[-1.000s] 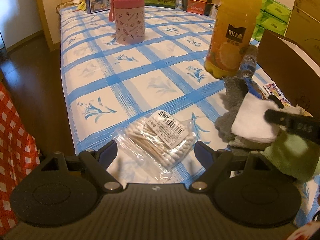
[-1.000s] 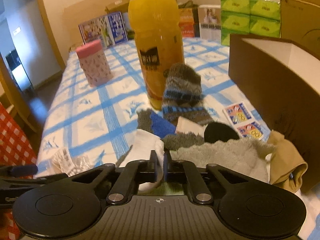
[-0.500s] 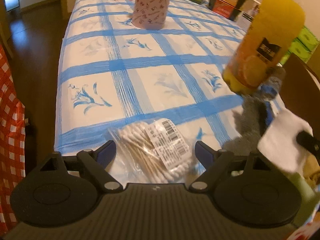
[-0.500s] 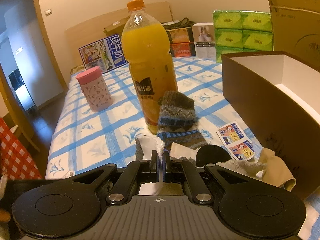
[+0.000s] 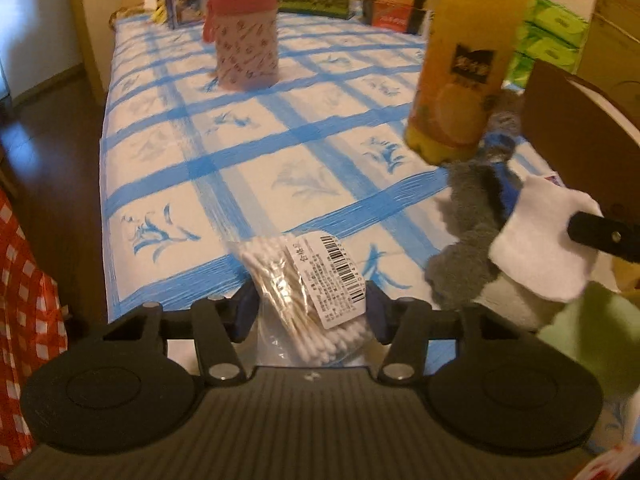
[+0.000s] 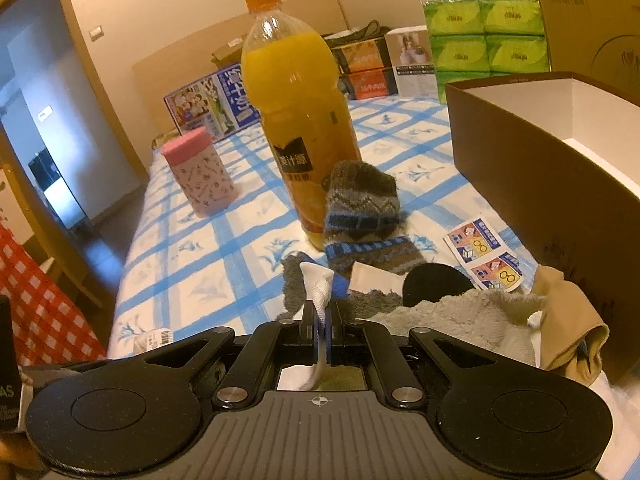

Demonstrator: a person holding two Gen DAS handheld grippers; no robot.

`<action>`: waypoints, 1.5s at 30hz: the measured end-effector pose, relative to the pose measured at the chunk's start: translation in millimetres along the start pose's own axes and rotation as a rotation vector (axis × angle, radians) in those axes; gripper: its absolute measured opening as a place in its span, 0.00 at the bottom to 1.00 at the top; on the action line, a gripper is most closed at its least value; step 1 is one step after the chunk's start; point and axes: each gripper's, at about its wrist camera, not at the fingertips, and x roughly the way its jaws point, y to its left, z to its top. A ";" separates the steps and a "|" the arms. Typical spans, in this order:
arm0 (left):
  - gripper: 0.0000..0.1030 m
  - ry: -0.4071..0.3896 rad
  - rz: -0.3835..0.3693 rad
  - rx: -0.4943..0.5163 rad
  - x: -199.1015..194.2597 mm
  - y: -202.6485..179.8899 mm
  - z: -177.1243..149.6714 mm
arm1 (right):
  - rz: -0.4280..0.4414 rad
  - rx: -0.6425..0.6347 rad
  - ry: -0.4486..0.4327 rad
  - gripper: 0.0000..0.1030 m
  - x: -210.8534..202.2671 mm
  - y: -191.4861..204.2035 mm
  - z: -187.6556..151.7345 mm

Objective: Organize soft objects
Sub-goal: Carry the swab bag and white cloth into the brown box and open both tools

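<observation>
The left gripper's [image 5: 308,312] jaws were closing around the bag of cotton swabs [image 5: 310,296] at the table's near edge; the right gripper [image 6: 320,322] was clamped on a white cloth [image 6: 318,286]. The sock [image 6: 362,200] and towels [image 6: 460,320] remained outside the empty brown box [image 6: 520,168], so sorting had barely started.

Soft things heaped at the near right of the blue-checked table.

A white cloth pad [image 5: 544,240] hangs lifted above the heap, pinched at one edge. Below it lie a grey fluffy cloth [image 5: 460,272], a pale green towel [image 5: 576,332] and a beige garment [image 6: 568,324] against the brown box. A patterned knit sock [image 6: 364,208] leans on the juice bottle. A clear bag of cotton swabs [image 5: 304,304] lies flat near the table's edge, apart from the heap.
</observation>
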 end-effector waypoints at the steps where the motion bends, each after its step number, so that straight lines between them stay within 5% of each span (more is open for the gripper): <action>1: 0.50 -0.013 -0.008 0.012 -5.9 -2.7 0.6 | 0.007 0.000 -0.008 0.03 -3.5 0.7 0.9; 14: 0.50 -0.160 -0.199 0.188 -70.6 -79.3 36.8 | 0.004 0.038 -0.167 0.03 -75.8 -27.9 33.6; 25: 0.50 -0.254 -0.437 0.331 -82.8 -194.5 94.6 | -0.172 0.061 -0.319 0.03 -136.1 -106.9 88.2; 40: 0.51 -0.144 -0.547 0.491 -19.7 -336.3 117.8 | -0.338 0.126 -0.258 0.04 -123.7 -217.5 104.4; 45: 0.68 -0.079 -0.536 0.527 5.1 -359.2 116.0 | -0.341 0.177 -0.228 0.06 -110.2 -247.8 105.0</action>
